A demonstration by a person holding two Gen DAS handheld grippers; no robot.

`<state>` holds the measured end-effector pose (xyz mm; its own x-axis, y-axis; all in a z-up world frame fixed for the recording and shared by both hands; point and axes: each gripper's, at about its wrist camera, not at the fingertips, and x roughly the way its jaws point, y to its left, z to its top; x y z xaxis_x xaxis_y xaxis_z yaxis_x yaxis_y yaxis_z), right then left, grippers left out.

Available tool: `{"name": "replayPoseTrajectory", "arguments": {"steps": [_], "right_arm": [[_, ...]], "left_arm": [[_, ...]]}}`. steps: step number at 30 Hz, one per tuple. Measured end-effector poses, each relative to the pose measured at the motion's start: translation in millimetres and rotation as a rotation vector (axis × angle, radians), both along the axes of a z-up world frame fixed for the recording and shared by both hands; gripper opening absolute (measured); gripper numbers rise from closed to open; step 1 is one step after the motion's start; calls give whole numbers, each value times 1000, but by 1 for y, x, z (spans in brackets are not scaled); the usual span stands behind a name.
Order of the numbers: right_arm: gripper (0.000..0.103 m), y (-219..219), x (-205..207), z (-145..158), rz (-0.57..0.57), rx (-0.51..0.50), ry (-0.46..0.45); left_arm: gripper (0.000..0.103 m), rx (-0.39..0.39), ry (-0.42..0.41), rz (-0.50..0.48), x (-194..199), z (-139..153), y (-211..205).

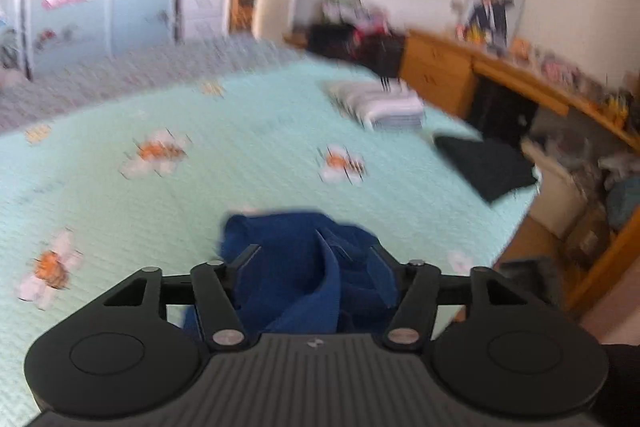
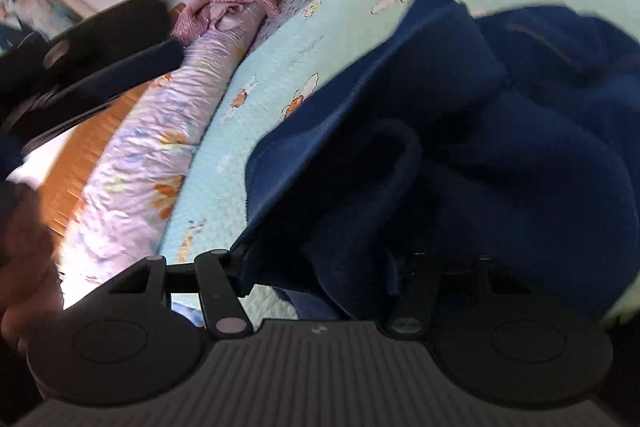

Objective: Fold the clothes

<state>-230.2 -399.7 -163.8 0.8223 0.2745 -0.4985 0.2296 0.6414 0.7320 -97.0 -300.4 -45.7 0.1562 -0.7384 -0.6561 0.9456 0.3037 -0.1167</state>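
Over the near edge of the bed [image 1: 248, 131], I am holding the blue garment [image 1: 304, 267] bunched between the left gripper [image 1: 314, 251] fingers and draped across the right gripper [image 2: 320, 259]. Both pairs are standing part-closed on cloth; long axis unreadable. Folded white stack [image 1: 380, 103] and black garment [image 1: 484, 163] are lying far right.

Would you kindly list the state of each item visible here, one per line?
Blue garment: bunched and unfolded, lifted partly off the bed, with both grippers on it.
Left gripper: fingers spread, cloth bunched between them; grip unclear.
Right gripper: cloth drapes over the fingers; grip hidden.
White stack: folded, lying on the bedspread.
Black garment: folded flat at the bed's edge.
Bedspread: spread flat.
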Motion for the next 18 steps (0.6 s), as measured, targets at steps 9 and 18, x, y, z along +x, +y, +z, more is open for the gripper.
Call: {"name": "replayPoseTrajectory", "arguments": {"steps": [9,18], "right_arm": [[61,-44,-67,-1,-166,26,-23],[64,-72,-81,-17,-393,110,7]], "left_arm": [[44,279,149,103,23,-80,-84],[5,-10,286,202,24,-61,1]]}}
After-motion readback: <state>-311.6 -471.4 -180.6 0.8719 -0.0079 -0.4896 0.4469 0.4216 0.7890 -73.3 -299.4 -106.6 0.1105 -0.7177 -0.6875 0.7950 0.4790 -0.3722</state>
